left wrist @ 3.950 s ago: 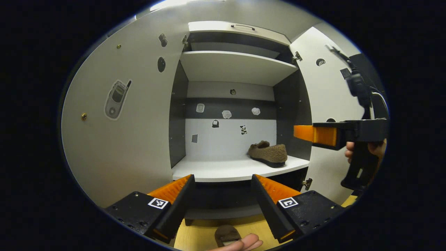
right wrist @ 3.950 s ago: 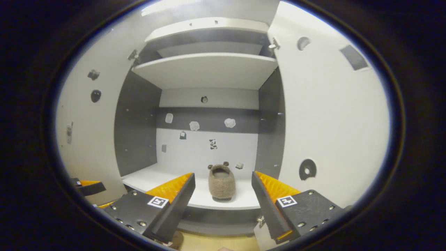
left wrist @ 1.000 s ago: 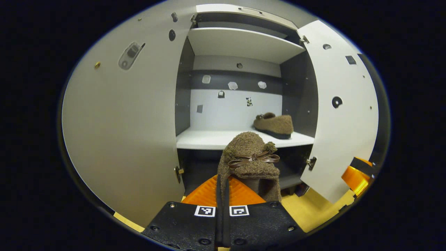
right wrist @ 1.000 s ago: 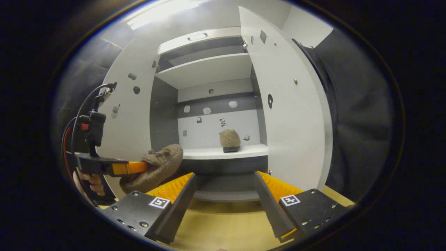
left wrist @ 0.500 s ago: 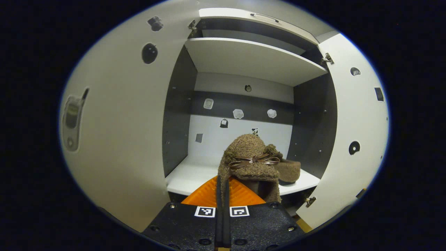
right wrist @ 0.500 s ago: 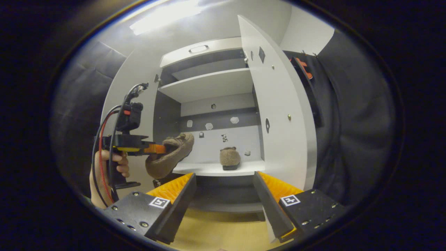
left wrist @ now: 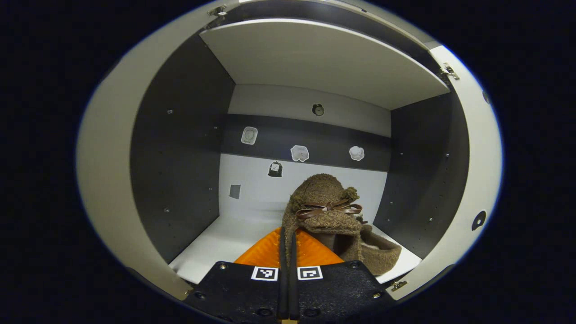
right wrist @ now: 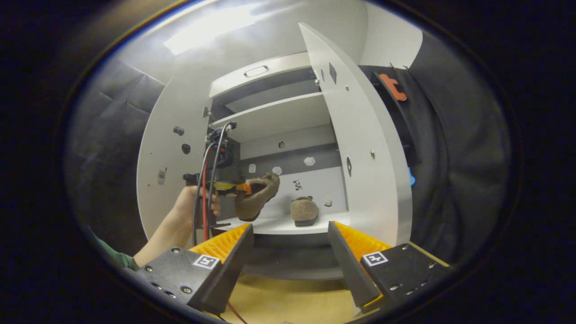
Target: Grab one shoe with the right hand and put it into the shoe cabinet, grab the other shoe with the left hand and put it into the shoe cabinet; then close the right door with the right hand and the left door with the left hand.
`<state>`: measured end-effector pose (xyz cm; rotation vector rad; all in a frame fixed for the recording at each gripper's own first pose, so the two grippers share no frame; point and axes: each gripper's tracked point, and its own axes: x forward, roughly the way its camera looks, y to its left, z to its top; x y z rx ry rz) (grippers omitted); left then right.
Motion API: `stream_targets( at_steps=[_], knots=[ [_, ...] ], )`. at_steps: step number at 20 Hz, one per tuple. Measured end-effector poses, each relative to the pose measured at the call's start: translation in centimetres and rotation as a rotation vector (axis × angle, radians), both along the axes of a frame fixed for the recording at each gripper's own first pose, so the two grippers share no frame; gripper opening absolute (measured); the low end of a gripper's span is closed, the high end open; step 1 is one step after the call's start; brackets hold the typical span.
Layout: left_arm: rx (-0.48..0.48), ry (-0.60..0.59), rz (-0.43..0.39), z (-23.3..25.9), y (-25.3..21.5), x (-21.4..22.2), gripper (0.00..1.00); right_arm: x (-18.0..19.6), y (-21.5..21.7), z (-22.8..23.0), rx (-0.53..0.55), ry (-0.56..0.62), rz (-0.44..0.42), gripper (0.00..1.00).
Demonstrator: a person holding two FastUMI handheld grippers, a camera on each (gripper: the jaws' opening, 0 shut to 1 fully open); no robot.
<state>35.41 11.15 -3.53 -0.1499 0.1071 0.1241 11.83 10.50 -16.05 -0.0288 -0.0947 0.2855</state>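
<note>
Left gripper view. Your left claw (left wrist: 288, 252) is pinched on the second shoe (left wrist: 325, 211), fingers pressed together on its heel rim, toe pointing into the cabinet (left wrist: 180, 148). The shoe hangs above the lower shelf (left wrist: 216, 243), not yet set down. The first shoe (left wrist: 380, 256) lies on that shelf just right of it and partly hidden behind it. Upper shelf (left wrist: 324, 58) overhead. Stickers (left wrist: 299, 153) on the back wall.

Right gripper view. Your right claw (right wrist: 290, 252) is spread wide, holding nothing, well back from the cabinet (right wrist: 270, 130), above a yellowish floor (right wrist: 288, 299). Farther off, the left claw (right wrist: 245, 188) in your hand (right wrist: 191, 202) carries the second shoe (right wrist: 258, 193) at the cabinet mouth, heel up, toe tipped down, clear of the lower shelf (right wrist: 288, 227). The first shoe (right wrist: 304, 210) sits on that shelf toward the right side. Right door (right wrist: 360, 135) stands swung out, edge toward you; left door (right wrist: 171, 153) also open.

Step in hand, as I judge it: placing the second shoe with the left hand. First shoe looks done.

Next move: carry the shoe deeper, to the bare shelf left of the first shoe, lower until the sole rests flat, then spread the claw and back out straight. Mind the toe: tipped down, it may catch the shelf lip. Doors follow, right one first.
</note>
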Motion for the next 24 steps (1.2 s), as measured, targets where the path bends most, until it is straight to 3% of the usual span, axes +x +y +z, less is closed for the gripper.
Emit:
stream_targets(
  at_steps=[1,2,6,7,8,10,14,16,17,19,20,22,24],
  knots=[
    [-0.005,0.010,0.011,-0.5,0.4,1.1,0.01,0.0,-0.2,-0.2,-0.016,-0.007,-0.014,0.95],
    [-0.012,0.025,0.019,-1.3,0.6,2.0,0.02,0.1,-0.3,-0.5,-0.024,-0.008,-0.019,0.99],
    [-0.047,0.134,0.052,-6.4,1.8,4.3,0.03,0.4,0.1,-1.5,-0.008,0.011,0.011,0.96],
    [-0.052,0.156,0.042,-7.2,2.0,4.7,0.04,0.5,0.1,-1.9,0.003,0.024,0.019,0.99],
    [-0.090,0.095,0.036,-6.5,1.8,5.5,0.04,0.6,0.2,-2.2,0.013,0.037,0.023,0.99],
    [-0.091,0.137,0.033,-7.5,1.8,5.3,0.03,0.9,-0.1,-2.7,0.017,0.050,0.017,0.99],
    [-0.104,0.114,0.042,-7.1,2.1,5.6,0.05,0.7,0.3,-2.7,0.018,0.042,0.022,0.96],
    [-0.120,0.087,0.007,-6.6,1.8,5.7,0.17,0.4,0.3,-2.7,0.020,0.039,0.024,0.99],
    [-0.128,0.056,-0.014,-6.2,1.7,5.7,0.29,0.3,0.4,-2.6,0.022,0.036,0.024,0.95],
    [-0.141,0.048,-0.027,-5.8,1.9,5.0,0.36,-0.1,0.4,-2.5,0.024,0.033,0.023,0.99],
    [-0.135,0.046,-0.035,-5.5,1.9,4.8,0.46,-0.4,0.5,-2.4,0.024,0.031,0.023,0.99],
    [-0.120,0.062,-0.051,-5.3,1.4,4.1,0.77,-0.9,0.6,-2.3,0.023,0.027,0.021,0.99],
    [-0.111,0.087,-0.051,-5.4,1.2,3.1,0.78,-1.7,0.8,-2.0,0.022,0.019,0.020,0.99]
  ],
)
